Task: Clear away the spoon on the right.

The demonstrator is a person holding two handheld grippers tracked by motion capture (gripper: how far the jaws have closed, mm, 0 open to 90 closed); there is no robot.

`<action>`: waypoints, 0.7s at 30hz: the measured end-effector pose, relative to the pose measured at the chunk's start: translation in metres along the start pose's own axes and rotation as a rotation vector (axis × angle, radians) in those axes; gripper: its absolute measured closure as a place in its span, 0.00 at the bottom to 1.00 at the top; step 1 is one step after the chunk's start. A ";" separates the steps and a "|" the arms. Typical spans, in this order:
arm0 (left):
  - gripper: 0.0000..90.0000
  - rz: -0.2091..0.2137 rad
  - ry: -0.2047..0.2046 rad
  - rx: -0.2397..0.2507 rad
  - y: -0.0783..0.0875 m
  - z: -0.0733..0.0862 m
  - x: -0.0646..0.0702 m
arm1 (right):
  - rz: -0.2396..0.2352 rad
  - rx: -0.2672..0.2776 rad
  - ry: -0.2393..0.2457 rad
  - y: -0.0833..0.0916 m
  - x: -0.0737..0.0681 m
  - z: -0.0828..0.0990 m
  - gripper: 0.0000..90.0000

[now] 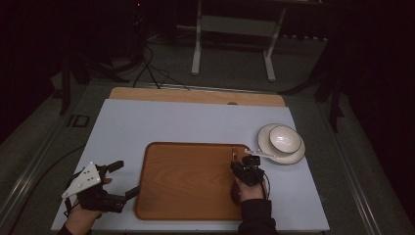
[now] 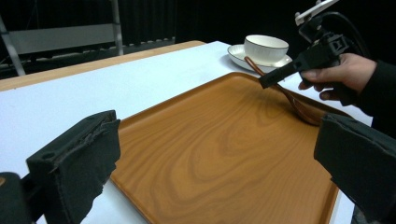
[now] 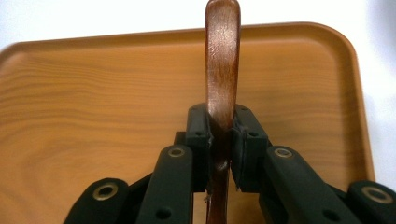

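A dark wooden spoon (image 3: 223,56) is clamped by its handle in my right gripper (image 3: 222,140), which is shut on it. In the high view that gripper (image 1: 246,165) is over the right edge of the wooden tray (image 1: 186,181). In the left gripper view the spoon (image 2: 299,105) slants down, its scoop low by the tray's right rim (image 2: 336,186); contact cannot be told. The handle tip points toward the white bowl (image 1: 285,138). My left gripper (image 1: 125,178) is open just left of the tray, with nothing between its jaws.
The white bowl (image 2: 266,46) stands on a white plate (image 1: 293,155) off the tray's far right corner. A white mat (image 1: 171,122) covers the table, with a wooden strip (image 1: 195,95) along the far edge. A metal stand (image 1: 235,29) is beyond the table.
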State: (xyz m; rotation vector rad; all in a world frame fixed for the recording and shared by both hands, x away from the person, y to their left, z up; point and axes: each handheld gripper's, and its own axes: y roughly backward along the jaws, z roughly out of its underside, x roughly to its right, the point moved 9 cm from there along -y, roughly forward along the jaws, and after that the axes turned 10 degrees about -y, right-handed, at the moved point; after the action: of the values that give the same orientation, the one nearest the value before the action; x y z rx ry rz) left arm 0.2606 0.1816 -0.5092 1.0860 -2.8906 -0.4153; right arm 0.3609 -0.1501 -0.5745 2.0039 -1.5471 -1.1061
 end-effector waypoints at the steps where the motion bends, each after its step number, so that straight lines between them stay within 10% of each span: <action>1: 0.02 0.001 0.001 0.000 0.000 0.000 0.000 | 0.007 0.003 -0.007 -0.002 0.002 0.000 0.87; 21: 0.02 -0.002 0.001 0.002 0.000 0.000 0.000 | 0.069 0.014 -0.059 -0.019 0.022 0.004 0.83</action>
State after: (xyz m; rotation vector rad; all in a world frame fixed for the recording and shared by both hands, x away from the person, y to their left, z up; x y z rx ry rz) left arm 0.2608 0.1821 -0.5089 1.0887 -2.8901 -0.4117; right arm 0.3711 -0.1634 -0.5978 1.9272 -1.6455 -1.1402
